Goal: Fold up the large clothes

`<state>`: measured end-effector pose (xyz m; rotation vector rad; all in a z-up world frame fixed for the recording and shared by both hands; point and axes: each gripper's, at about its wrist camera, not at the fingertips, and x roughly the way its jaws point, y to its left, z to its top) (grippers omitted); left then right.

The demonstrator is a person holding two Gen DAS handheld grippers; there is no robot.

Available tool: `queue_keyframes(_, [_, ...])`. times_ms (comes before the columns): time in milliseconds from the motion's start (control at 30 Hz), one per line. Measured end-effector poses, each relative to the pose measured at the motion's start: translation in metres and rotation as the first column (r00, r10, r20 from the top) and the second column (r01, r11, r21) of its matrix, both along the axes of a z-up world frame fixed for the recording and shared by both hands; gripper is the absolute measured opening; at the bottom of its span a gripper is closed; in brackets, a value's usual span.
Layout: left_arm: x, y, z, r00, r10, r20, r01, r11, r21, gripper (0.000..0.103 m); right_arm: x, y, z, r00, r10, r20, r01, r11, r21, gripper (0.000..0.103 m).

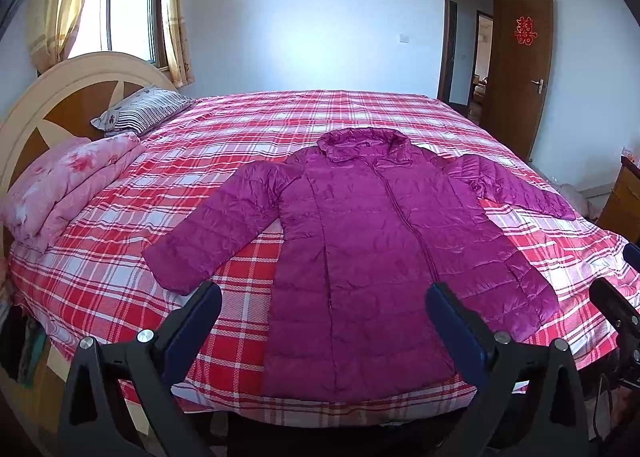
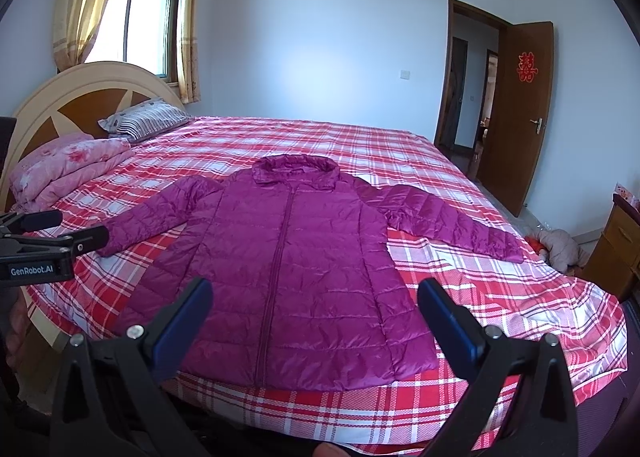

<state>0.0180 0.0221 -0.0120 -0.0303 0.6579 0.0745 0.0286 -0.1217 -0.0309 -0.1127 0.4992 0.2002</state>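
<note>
A long magenta quilted jacket [image 1: 372, 257] lies flat and zipped on the plaid bed [image 1: 224, 161], hood away from me, both sleeves spread out to the sides. It also shows in the right wrist view [image 2: 296, 273]. My left gripper [image 1: 322, 297] is open and empty, held above the jacket's hem at the near bed edge. My right gripper [image 2: 316, 295] is open and empty, also above the hem. The left gripper's fingers [image 2: 86, 237] show at the left edge of the right wrist view, near the left sleeve cuff [image 2: 116, 239].
A folded pink floral quilt [image 1: 68, 185] and a striped pillow [image 1: 140, 109] lie by the headboard [image 1: 52, 97] at left. An open wooden door [image 1: 520, 73] stands at the back right. A wooden cabinet [image 2: 616, 253] and a cloth pile [image 2: 560, 249] sit right of the bed.
</note>
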Motion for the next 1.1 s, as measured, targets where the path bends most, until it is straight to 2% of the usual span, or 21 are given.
queue_keyframes(1100, [0.0027, 0.0057, -0.0069, 1.0, 0.004, -0.014, -0.004, 1.0, 0.001, 0.102, 0.0008, 0.0015, -0.0047, 1.0, 0.015, -0.015, -0.015, 1.0, 0.005, 0.103])
